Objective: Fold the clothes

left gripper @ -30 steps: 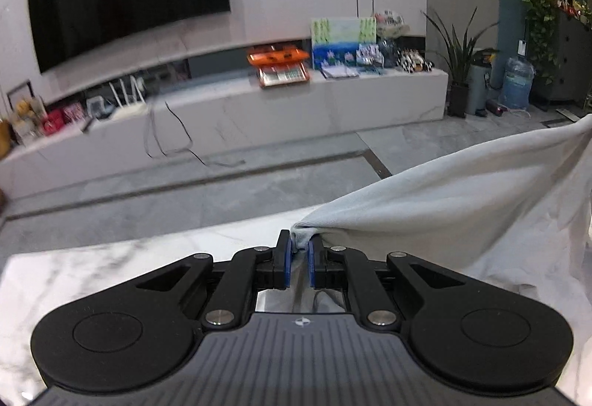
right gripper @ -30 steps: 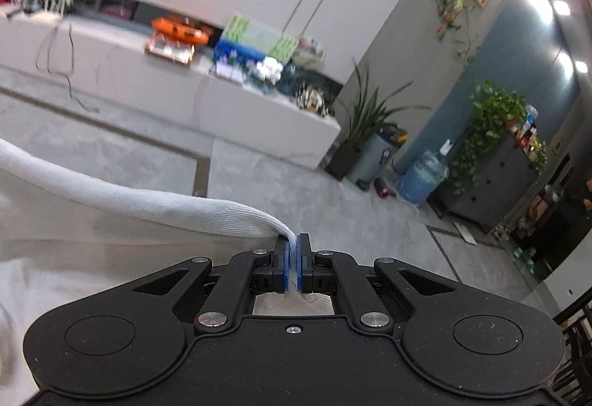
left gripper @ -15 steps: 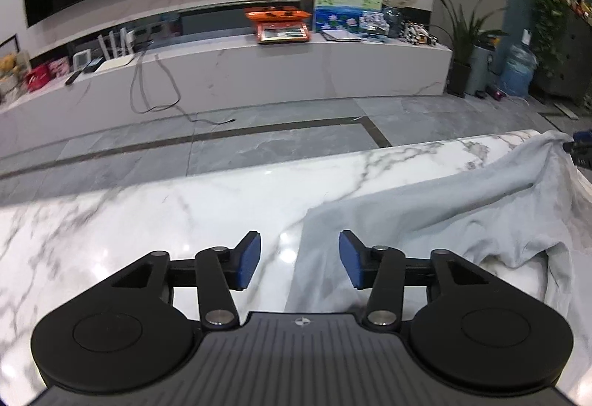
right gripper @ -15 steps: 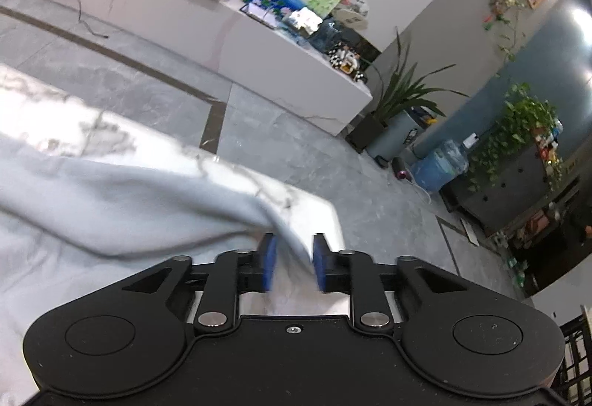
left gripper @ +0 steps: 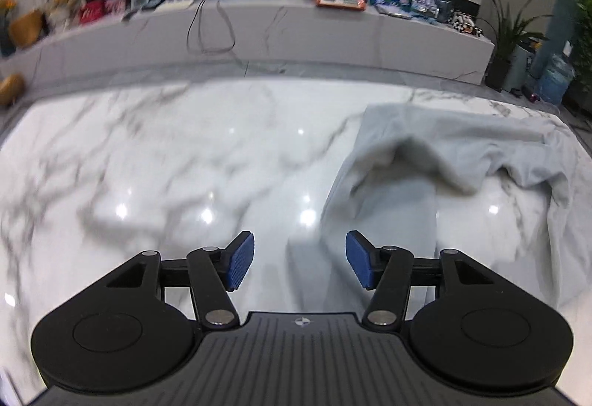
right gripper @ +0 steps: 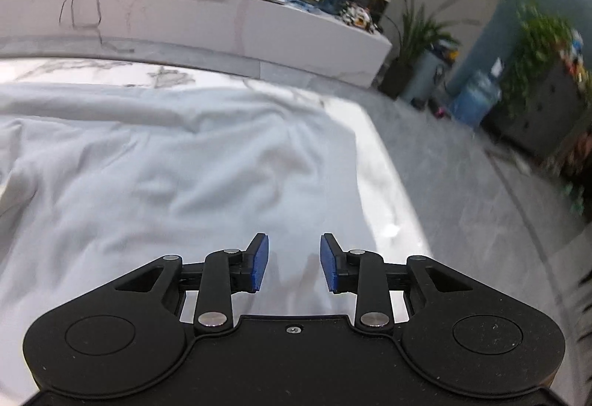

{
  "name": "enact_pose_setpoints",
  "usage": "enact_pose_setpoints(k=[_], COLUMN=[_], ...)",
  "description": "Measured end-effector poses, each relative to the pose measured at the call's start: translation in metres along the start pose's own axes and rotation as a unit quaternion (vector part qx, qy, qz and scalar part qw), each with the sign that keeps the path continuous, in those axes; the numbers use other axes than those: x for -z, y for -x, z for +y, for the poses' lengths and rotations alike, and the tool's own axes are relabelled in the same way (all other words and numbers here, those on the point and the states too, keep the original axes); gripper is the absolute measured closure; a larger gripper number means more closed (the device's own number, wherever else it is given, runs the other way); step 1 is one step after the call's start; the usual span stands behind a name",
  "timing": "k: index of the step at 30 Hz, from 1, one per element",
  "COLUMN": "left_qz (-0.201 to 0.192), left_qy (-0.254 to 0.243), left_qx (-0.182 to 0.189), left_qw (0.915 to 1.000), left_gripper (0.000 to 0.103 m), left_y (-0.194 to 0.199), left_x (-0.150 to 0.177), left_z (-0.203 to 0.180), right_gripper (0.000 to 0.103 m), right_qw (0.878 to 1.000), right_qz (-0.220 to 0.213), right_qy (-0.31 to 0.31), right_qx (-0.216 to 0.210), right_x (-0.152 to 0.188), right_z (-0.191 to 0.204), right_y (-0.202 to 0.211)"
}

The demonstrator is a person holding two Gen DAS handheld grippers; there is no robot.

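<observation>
The light grey garment [right gripper: 155, 176] lies spread on the white marble tabletop [left gripper: 166, 154], and neither tool grips it. From the left wrist view the left tool [left gripper: 299, 259] hangs above the glossy stone with its blue ribbed pads [left gripper: 240, 258] apart and the jaws opening; nothing is pressed between them, though a strip of the cloth runs below the gap. The garment sits from about twelve to three o'clock of that tool, its near edge rumpled into a soft ridge with a dark hollow under one fold. From the right wrist view the right tool [right gripper: 294, 263] is likewise released, jaws opening, poised over the cloth that fills the view from nine to twelve o'clock; the tabletop's rounded edge [right gripper: 392, 184] lies at about two o'clock.

As for progress, I judge the task barely started: the garment is laid out but wrinkled, with no clean crease or stacked layer to be seen. Smoothing and the actual folds seem left to do.

The cloth looks like a soft, matt knit that drapes limply and holds shallow wrinkles. The tabletop is hard, polished, veined with grey and spotted with lamp reflections, so the fabric would likely slide on it easily.
</observation>
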State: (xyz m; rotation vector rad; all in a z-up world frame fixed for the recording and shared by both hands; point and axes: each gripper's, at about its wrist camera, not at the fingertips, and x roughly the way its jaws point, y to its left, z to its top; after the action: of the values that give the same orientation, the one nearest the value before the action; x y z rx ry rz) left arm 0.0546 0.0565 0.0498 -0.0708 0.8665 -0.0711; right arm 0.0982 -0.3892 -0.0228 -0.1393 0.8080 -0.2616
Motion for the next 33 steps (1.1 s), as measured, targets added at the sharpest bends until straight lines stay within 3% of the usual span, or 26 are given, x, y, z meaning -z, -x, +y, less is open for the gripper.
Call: enact_pose_setpoints(k=[6, 15, 16, 17, 20, 23, 33], left_qz=[0.019, 0.012, 0.009, 0.007, 0.007, 0.007, -0.014], left_qy=[0.038, 0.026, 0.023, 0.021, 0.025, 0.029, 0.033], left_qx=[0.020, 0.005, 0.004, 0.005, 0.009, 0.001, -0.096], left_qw=[0.9989, 0.9996, 0.9997, 0.9997, 0.9996, 0.9996, 0.9947], left_gripper=[0.050, 0.051, 0.057, 0.073, 0.083, 0.094, 0.095], left_y=[0.002, -0.014, -0.015, -0.016, -0.018, -0.017, -0.002], left_x=[0.015, 0.020, 0.021, 0.021, 0.017, 0.005, -0.078], left_z=[0.012, -0.006, -0.009, -0.011, -0.013, -0.006, 0.059], right_gripper=[0.073, 0.073, 0.073, 0.073, 0.073, 0.073, 0.071], right_qw=[0.998, 0.998, 0.998, 0.997, 0.997, 0.997, 0.998], right_qz=[-0.025, -0.031, -0.030, -0.028, -0.028, -0.032, -0.032], right_qy=[-0.059, -0.055, -0.057, -0.060, -0.065, -0.059, -0.055], right_qx=[-0.012, -0.027, -0.029, -0.031, -0.030, -0.026, -0.029], right_x=[0.033, 0.040, 0.039, 0.039, 0.036, 0.035, 0.031], right_z=[-0.001, 0.001, 0.001, 0.000, 0.000, 0.001, -0.004], right_y=[0.022, 0.016, 0.014, 0.012, 0.007, 0.005, -0.002])
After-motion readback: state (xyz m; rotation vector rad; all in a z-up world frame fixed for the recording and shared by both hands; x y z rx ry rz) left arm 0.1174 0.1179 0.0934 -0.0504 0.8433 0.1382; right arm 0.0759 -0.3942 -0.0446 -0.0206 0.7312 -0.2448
